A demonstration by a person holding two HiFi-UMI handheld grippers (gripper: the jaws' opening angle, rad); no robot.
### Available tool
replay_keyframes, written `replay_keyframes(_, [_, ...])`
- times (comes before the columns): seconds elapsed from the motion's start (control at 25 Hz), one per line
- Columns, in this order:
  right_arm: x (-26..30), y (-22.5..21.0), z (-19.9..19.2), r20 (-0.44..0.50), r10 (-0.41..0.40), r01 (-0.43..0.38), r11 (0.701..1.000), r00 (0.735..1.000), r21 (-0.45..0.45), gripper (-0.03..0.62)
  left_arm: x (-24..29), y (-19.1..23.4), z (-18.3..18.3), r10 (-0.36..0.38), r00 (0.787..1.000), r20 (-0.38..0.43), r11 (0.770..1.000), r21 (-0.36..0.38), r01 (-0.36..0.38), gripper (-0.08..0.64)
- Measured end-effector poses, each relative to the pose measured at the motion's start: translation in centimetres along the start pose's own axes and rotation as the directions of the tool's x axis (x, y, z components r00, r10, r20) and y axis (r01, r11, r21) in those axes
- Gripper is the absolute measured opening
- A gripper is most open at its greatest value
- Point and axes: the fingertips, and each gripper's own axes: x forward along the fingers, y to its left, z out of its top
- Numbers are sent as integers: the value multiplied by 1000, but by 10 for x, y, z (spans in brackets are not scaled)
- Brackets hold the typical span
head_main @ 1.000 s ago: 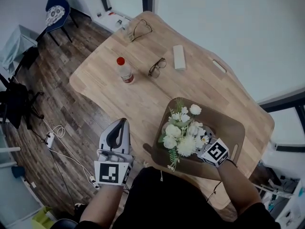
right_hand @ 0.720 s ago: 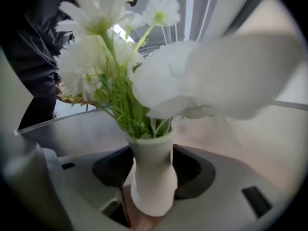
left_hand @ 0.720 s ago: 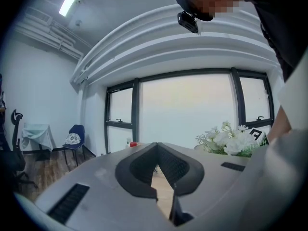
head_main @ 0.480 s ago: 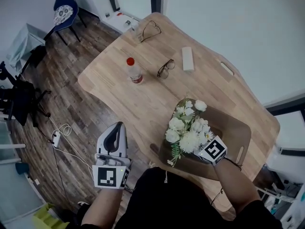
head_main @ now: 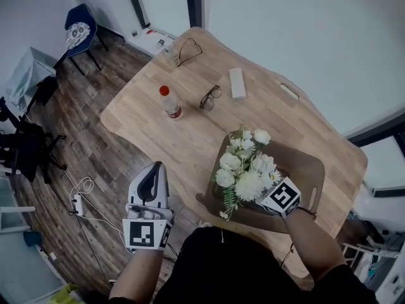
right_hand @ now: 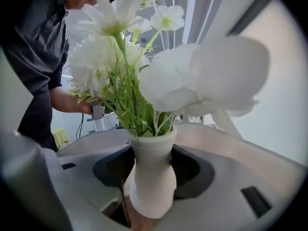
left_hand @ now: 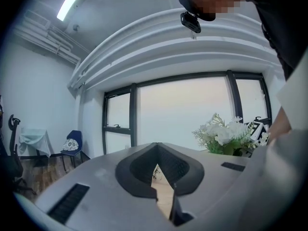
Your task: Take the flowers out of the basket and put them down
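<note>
The right gripper [right_hand: 151, 163] has just been closing its jaws on the vase [right_hand: 151, 189] and is lifting the flowers [head_main: 247, 173] from the basket [head_main: 305, 167]. The left gripper [left_hand: 158, 170] is waiting, closed and empty.

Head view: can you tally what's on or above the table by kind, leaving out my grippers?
Pairs of glasses: 2
Red-capped bottle: 1
White box: 1
Brown basket: 1
Vase of flowers: 1
Total: 6
</note>
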Motion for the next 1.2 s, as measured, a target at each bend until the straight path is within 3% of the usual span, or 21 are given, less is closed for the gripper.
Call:
replay_keyframes(0.64, [-57,-8,44,87,-90,88,996,992,21,255,20,-42,34,-111,992,67,994,9,111,5])
replay_keyframes(1.2, [-124,-28,69,152,-228,229,973,962,15,253,44,-94,43,-230,969,87,973,21,229,5])
